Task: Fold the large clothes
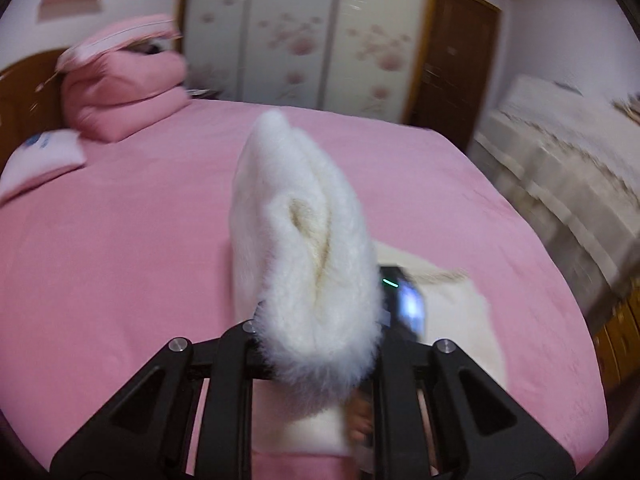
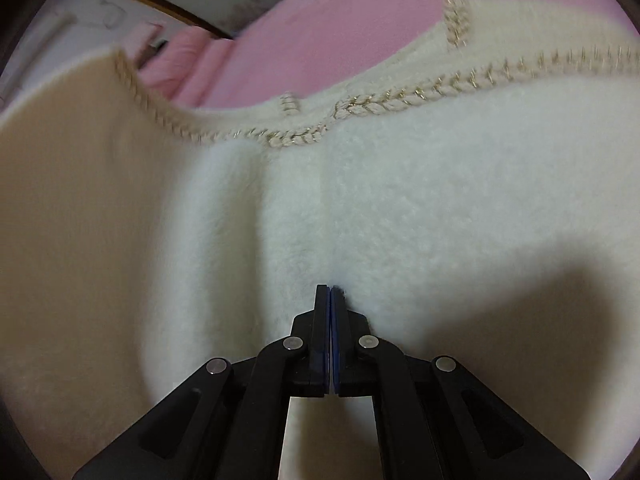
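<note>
Across the middle of the left wrist view, a bunched sleeve or edge of the white fluffy garment (image 1: 304, 240) was raised above the pink bed (image 1: 120, 240), rising from between the arms of the left gripper (image 1: 316, 344). The fingertips were buried in the pile, so a pinch on the cloth was judged likely from the way the fabric stood up, though the closure itself could not be seen. The fold was probably lifted so that it could be carried over the rest of the garment, which lay flat at the lower right of that frame. A blurred dark device with a small green light, taken to be the other gripper unit, was seen just right of the raised cloth.

At the bottom centre of the right wrist view, the right gripper (image 2: 331, 292) was pressed together, its blue pads meeting, with the tips touching the garment's white pile; whether any cloth was caught between them could not be told. It was judged to be pinning the body of the garment in place. A braided gold-and-beige trim (image 2: 380, 100) ran along the garment's edge across the upper part of that frame.

Folded pink bedding (image 1: 124, 88) was stacked at the upper left, a floral wardrobe (image 1: 300, 36) behind. A blue mark on the pillow (image 1: 44, 156) at the left edge was too blurred to be read; no other writing was legible.
</note>
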Motion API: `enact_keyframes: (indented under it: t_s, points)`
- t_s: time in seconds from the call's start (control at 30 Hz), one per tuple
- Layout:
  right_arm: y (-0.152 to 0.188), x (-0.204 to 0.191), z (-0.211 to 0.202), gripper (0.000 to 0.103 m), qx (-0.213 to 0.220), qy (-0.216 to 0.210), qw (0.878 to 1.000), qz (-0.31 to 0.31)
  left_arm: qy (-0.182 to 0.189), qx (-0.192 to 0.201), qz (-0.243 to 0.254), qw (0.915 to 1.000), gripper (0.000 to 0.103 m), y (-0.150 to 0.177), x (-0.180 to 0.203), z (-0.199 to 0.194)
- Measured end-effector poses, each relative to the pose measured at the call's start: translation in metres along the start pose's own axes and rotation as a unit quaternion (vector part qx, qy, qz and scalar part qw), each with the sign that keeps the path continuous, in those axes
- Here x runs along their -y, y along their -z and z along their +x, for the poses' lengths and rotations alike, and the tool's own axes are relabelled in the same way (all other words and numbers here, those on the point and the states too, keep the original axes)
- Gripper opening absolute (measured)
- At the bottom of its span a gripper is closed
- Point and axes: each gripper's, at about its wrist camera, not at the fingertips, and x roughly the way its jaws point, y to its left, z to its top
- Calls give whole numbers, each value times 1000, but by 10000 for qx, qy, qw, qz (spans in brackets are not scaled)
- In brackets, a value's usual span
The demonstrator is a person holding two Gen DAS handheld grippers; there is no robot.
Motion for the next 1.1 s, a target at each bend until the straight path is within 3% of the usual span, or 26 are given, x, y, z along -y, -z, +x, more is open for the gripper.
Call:
enact_keyframes:
  t_s: [0.17, 0.27, 0.4, 0.47, 0.63, 0.87, 1.0, 1.1]
  points:
    - [-2, 33, -20, 0, -290, -1000, 9943, 218, 22, -347, 231, 9991, 13, 19, 101, 9]
    - [2, 65, -34, 0, -310, -1838, 9809, 557, -23, -450, 544, 9975, 12, 32, 157, 24]
    - [10, 93, -56, 0, -256, -2474, 9652, 813, -145, -470, 1173, 9919, 13, 57, 227, 28]
    - [10, 99, -63, 0, -348, -2522, 9629, 896, -231, -497, 1324, 9897, 13, 63, 254, 34]
    - [7, 107, -78, 0, -609, -2515, 9606, 1010, -252, -650, 1313, 9889, 13, 57, 280, 41]
    - [-1, 115, -94, 0, -771, -2548, 9584, 1029, -366, -714, 1401, 9869, 13, 48, 263, 43]
    - [-15, 114, -102, 0, -1119, -2294, 9592, 1213, -344, -643, 1264, 9893, 13, 36, 259, 43]
    - [-39, 111, -123, 0, -1396, -1555, 9744, 826, -291, -538, 1049, 9926, 13, 27, 245, 35]
